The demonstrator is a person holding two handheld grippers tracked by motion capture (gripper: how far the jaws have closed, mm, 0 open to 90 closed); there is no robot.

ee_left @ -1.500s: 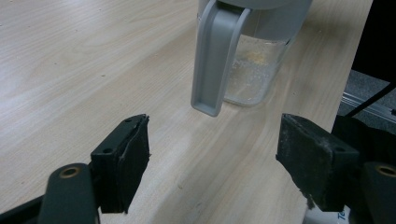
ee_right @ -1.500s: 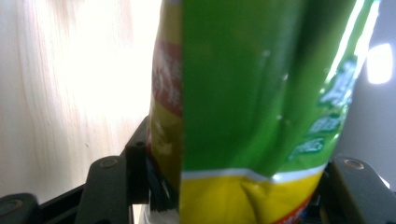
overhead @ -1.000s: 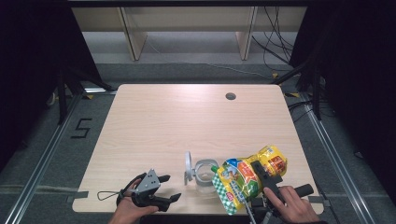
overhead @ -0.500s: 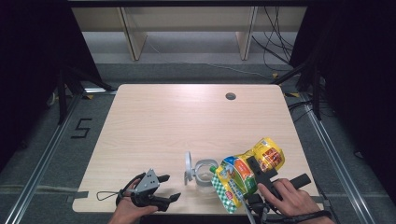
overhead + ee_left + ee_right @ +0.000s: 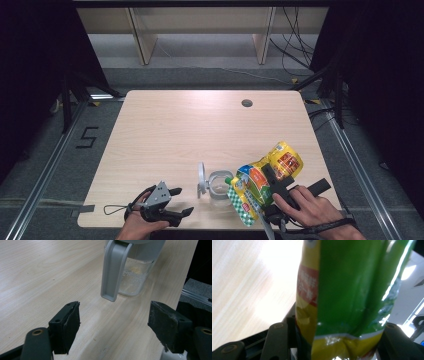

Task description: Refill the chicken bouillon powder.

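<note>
High view: right gripper (image 5: pixel 272 181) at the near right edge of the tabletop (image 5: pixel 175 135), its jaws clamped on a green-and-yellow snack bag (image 5: pixel 265 182), which they have just been closing on; the bag tilts up over the tabletop, its lower end overlapping a clear pitcher (image 5: pixel 215 185) with a grey handle. Left gripper (image 5: pixel 172 202) sits near the front edge, jaws spread, nothing between them. Left gripper view: jaws released; pitcher top cut off by the frame. Right gripper view: bag wedged between both jaws, print blurred, jaw tips hidden behind it.
</note>
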